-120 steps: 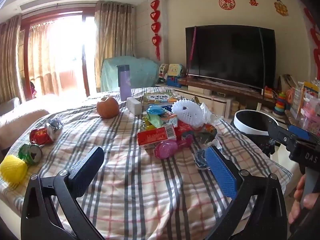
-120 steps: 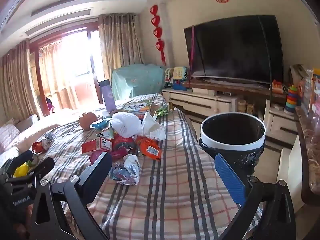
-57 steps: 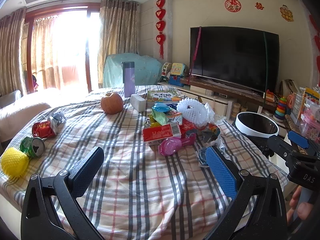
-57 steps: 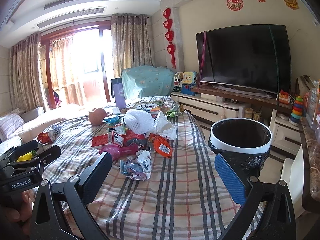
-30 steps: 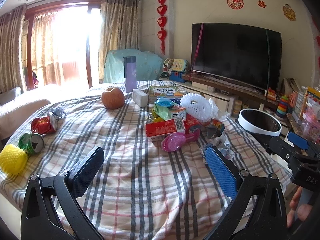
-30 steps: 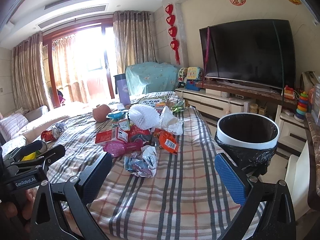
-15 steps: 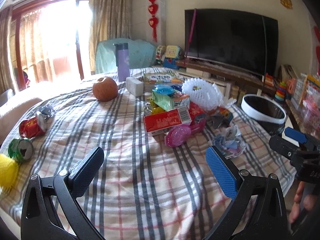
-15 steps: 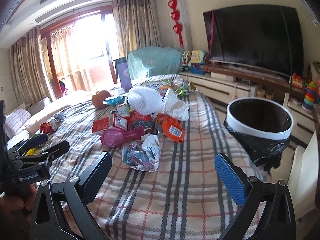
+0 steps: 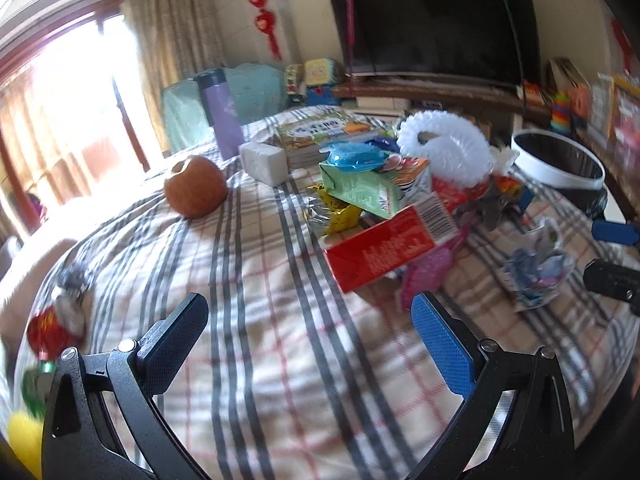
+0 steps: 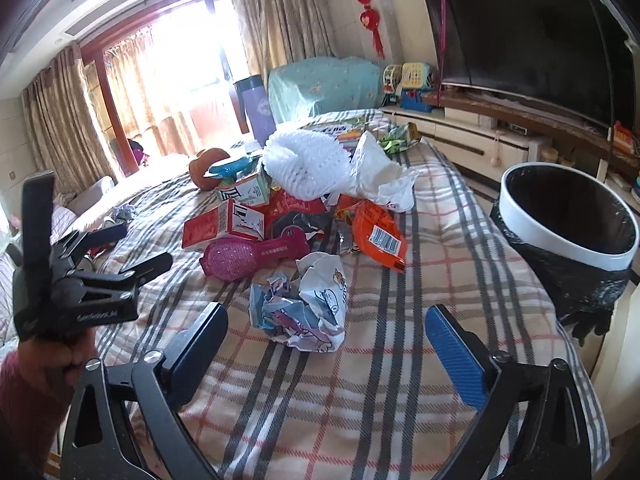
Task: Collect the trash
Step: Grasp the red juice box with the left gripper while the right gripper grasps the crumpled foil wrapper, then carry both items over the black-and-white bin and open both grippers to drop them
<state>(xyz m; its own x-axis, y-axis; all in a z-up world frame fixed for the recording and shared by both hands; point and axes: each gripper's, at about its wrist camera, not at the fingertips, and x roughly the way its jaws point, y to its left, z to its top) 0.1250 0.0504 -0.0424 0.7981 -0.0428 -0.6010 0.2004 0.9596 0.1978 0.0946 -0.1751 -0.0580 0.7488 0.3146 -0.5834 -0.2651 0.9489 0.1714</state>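
Note:
A heap of trash lies on the plaid-covered table (image 9: 260, 320): a red carton (image 9: 380, 252), a green carton (image 9: 368, 188), white foam netting (image 9: 444, 146), an orange wrapper (image 10: 376, 232) and a pink brush (image 10: 256, 254). A crumpled printed wrapper (image 10: 304, 308) lies nearest, just ahead of my open, empty right gripper (image 10: 326, 344). My left gripper (image 9: 308, 328) is open and empty, short of the red carton. A white-rimmed bin with a black liner (image 10: 568, 220) stands off the table's right edge.
An apple (image 9: 196, 192), a purple bottle (image 9: 224, 120), a white block (image 9: 264, 160) and a book (image 9: 320, 132) sit at the far side. Crushed cans (image 9: 52, 332) and a yellow net (image 9: 20, 432) lie at the left edge. A TV (image 10: 528, 36) stands behind.
Both grippers have moved forward and lower toward the trash heap. The right one now sits close to the crumpled wrapper. Both stay open.

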